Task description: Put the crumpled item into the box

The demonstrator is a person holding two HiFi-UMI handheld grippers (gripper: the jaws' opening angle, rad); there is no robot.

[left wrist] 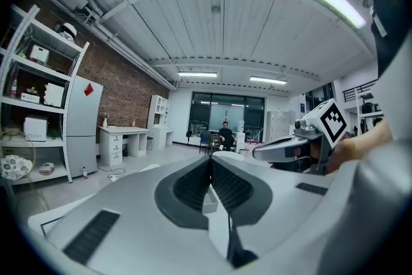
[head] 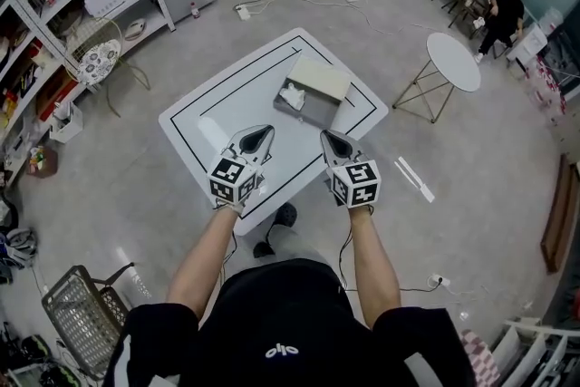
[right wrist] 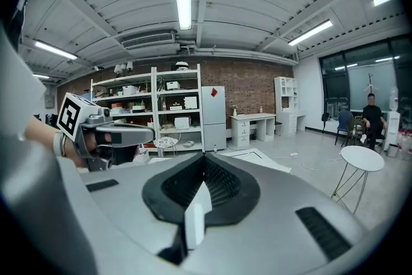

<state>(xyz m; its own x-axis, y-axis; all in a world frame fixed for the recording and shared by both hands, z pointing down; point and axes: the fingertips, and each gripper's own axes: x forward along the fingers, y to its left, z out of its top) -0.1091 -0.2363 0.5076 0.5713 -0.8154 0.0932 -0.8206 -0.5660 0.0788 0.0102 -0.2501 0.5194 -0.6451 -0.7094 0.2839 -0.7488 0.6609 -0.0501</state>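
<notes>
Lying in box (head: 319, 114) | crumpled item (head: 292, 95) | beyond left gripper (head: 263, 131), right gripper (head: 326, 136)

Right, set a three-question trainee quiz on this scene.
1. True or false: the left gripper holds the crumpled item.
2. In the head view, what stands on the floor to the right of the table? A: a round stand. B: a ladder. C: a bin.
3. Fill in: the right gripper's jaws are ___.
Key: 1 false; 2 A; 3 shut.
</notes>
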